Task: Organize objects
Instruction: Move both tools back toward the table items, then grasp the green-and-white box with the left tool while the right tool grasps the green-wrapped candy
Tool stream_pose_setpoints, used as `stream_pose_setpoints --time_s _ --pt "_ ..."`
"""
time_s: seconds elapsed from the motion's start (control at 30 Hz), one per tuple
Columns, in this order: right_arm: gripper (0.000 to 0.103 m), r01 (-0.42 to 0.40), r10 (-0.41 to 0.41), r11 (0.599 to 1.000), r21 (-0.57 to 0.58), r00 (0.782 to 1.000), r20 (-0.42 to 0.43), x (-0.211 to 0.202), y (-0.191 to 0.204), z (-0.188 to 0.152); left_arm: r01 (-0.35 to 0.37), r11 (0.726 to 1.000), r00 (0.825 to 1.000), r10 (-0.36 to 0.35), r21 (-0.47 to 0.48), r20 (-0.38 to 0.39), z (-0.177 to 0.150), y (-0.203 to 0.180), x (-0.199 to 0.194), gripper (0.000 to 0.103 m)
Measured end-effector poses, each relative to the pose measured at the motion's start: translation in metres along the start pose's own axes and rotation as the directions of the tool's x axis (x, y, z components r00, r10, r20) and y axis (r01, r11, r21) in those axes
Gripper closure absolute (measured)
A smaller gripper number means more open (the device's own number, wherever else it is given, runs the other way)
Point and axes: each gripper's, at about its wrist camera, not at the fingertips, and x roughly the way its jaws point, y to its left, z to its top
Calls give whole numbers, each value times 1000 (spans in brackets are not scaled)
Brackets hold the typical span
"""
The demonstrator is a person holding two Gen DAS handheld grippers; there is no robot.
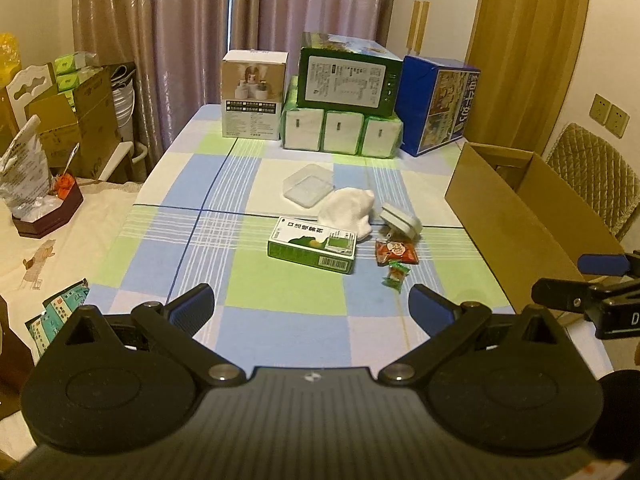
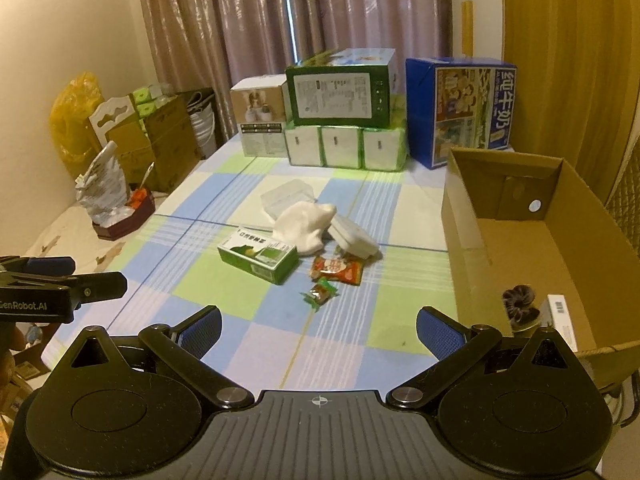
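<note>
A green box (image 1: pixel 313 249), white cloth (image 1: pixel 349 212), charger (image 1: pixel 401 222) and two snack packets (image 1: pixel 396 252) lie clustered mid-table (image 1: pixel 280 320), left of the cardboard box (image 2: pixel 520 240). The left gripper (image 1: pixel 312 308) and right gripper (image 2: pixel 320 330) hover spread wide, empty.

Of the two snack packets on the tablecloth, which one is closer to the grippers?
The small green candy packet is closer. The larger red snack packet lies just beyond it, next to the white charger.
</note>
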Motion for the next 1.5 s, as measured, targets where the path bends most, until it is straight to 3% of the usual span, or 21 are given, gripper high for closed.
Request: stream_pose_setpoints --time_s 0.6,0.97,1.1,1.3,1.5 --pt "2 -14 14 1000 12 999 -35 27 -2 -5 1 1000 999 -1 7 -45 -2 7 27 1" --pt "3 1 0 1000 13 997 -72 70 -8 -6 47 997 994 -42 54 -100 -1 19 72 1" --pt "20 -18 20 999 33 997 -78 92 -14 -6 53 992 992 -40 111 -120 6 18 94 1" --pt "34 -27 30 999 30 991 -128 130 -19 -7 80 979 989 -55 185 -138 14 20 131 1" --pt "38 -17 17 1000 2 991 -131 162 -17 -8 85 938 989 -38 336 -144 18 20 174 2"
